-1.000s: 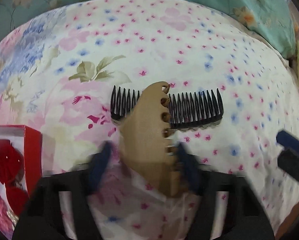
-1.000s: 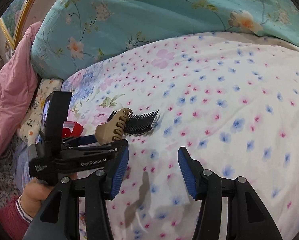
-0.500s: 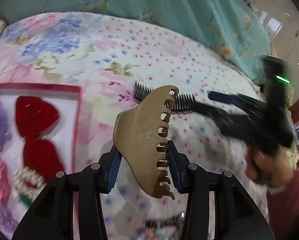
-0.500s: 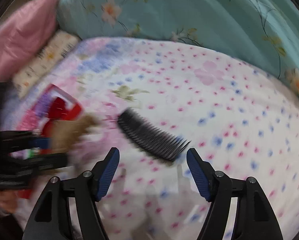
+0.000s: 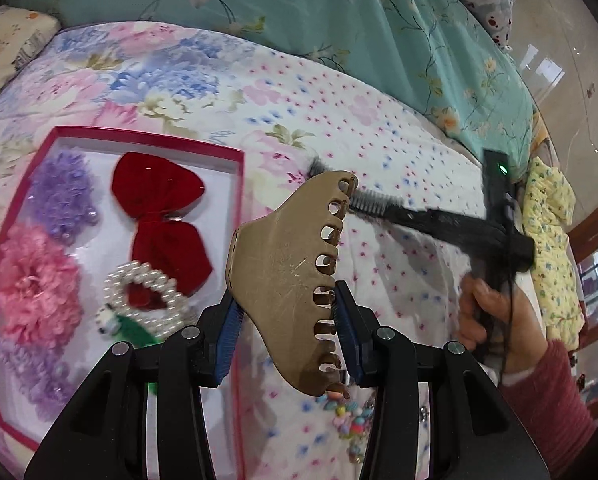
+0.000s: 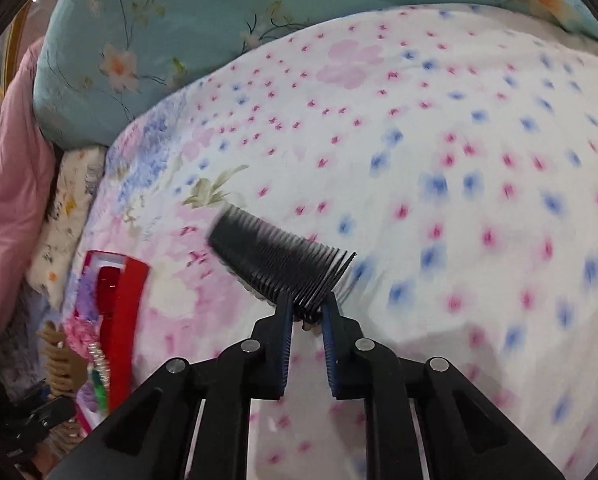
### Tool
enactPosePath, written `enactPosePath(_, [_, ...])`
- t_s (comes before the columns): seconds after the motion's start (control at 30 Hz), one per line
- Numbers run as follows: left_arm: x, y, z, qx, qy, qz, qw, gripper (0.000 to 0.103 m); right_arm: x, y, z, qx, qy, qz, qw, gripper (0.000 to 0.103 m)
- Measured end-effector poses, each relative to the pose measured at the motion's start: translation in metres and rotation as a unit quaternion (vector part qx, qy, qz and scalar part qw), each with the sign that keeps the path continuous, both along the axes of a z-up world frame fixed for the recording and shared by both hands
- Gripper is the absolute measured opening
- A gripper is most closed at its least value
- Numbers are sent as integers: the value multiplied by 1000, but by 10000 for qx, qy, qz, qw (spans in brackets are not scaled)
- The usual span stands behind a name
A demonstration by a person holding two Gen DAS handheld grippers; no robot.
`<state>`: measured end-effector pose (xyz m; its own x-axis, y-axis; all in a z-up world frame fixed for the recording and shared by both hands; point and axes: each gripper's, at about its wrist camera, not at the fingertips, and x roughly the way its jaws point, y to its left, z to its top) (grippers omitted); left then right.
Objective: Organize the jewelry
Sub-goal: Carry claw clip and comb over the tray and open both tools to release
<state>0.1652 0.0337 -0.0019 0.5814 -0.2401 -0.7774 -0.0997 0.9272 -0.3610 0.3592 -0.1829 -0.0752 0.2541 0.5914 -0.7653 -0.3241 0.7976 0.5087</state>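
My left gripper [image 5: 285, 322] is shut on a tan claw hair clip [image 5: 287, 276] and holds it above the bed, just right of a red-rimmed box [image 5: 241, 208]. The box holds a red bow [image 5: 159, 216], a pearl ring [image 5: 139, 300], and purple [image 5: 61, 196] and pink [image 5: 35, 284] scrunchies. My right gripper [image 6: 305, 320] is shut on a black hair comb [image 6: 279, 264] resting on the floral bedspread. In the left wrist view the comb [image 5: 363, 200] and the right gripper's body [image 5: 459, 228] lie beyond the clip.
A colourful bead bracelet [image 5: 349, 412] lies on the bedspread below the clip. A teal floral pillow [image 6: 179, 32] lies at the back and a pink quilt [image 6: 11, 128] at the left. The box [image 6: 127, 320] also shows at the lower left of the right wrist view.
My right gripper moved down to the black comb and shut on it. My left gripper carried the claw clip leftward toward the box, which now fills more of its view.
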Motion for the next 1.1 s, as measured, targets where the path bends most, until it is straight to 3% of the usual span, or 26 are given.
enactPosePath(0.3, [-31, 16, 5, 3, -19, 57, 10000, 42, -99, -17, 19, 841, 268, -481, 9949, 9])
enactPosePath(0.6, [-70, 45, 4, 93, 58, 350, 9993, 42, -172, -7, 35, 1507, 162, -827, 9850, 9])
enactPosePath(0.87, [-96, 84, 4, 117, 82, 799, 9967, 42, -210, 39, 52, 1741, -75, -584, 9830, 9])
enactPosePath(1.1, [-98, 106, 2, 189, 87, 1034, 9944, 42, -213, 80, 54, 1721, -89, -314, 9845, 9])
